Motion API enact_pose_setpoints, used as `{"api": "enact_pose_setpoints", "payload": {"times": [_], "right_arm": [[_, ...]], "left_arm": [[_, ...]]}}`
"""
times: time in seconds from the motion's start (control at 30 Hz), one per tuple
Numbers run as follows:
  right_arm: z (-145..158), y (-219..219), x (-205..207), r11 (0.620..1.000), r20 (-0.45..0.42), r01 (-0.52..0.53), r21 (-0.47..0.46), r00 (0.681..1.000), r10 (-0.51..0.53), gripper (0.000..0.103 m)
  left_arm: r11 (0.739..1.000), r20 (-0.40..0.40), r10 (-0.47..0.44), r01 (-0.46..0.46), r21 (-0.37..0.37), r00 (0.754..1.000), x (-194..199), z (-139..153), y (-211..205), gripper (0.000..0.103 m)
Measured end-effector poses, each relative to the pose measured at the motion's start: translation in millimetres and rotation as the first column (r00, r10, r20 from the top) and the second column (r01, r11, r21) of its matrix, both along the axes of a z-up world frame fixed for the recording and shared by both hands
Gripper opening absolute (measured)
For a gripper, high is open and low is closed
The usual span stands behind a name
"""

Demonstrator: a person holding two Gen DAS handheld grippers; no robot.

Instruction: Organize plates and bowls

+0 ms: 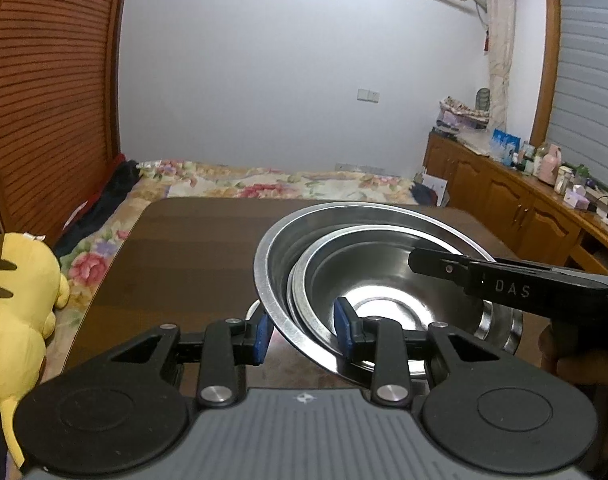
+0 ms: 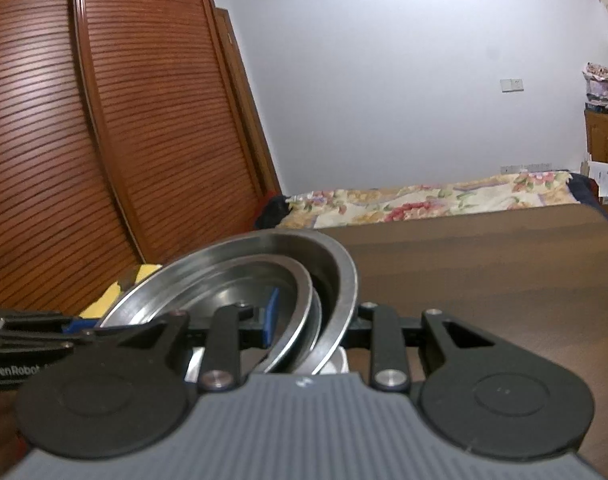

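Reading "DAS" in pale letters along the right claw [image 1: 428, 262] and "GenRobot" on the side of the left claw [image 2: 69, 326], I see both claws clamped on a tilted steel bowl [image 1: 275, 264] from opposite sides, one blue pad [image 1: 342, 316] of the left inside and the other outside its rim. A smaller steel bowl [image 1: 384, 280] sits nested inside the large one, both raised above the near edge of the brown table [image 1: 191, 248]. Another steel dish [image 1: 500, 326] shows under the stack near the table's near right corner.
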State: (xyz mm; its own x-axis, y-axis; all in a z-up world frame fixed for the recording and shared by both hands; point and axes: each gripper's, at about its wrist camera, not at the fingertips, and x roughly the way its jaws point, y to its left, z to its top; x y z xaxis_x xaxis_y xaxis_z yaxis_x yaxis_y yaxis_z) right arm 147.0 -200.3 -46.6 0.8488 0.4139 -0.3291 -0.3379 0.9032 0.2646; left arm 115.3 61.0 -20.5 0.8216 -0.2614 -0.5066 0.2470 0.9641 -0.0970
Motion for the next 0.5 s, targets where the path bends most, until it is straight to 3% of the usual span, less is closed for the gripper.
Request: {"api": "enact_pose_setpoints", "payload": {"times": [0.5], "right_arm": [[-24, 19, 6, 0.998, -0.045, -0.013, -0.058, 0.999, 0.010, 0.030]], "left_arm": [[1.000, -0.050, 0.011, -0.009, 0.028, 0.999, 13, -28, 8, 0.035]]}}
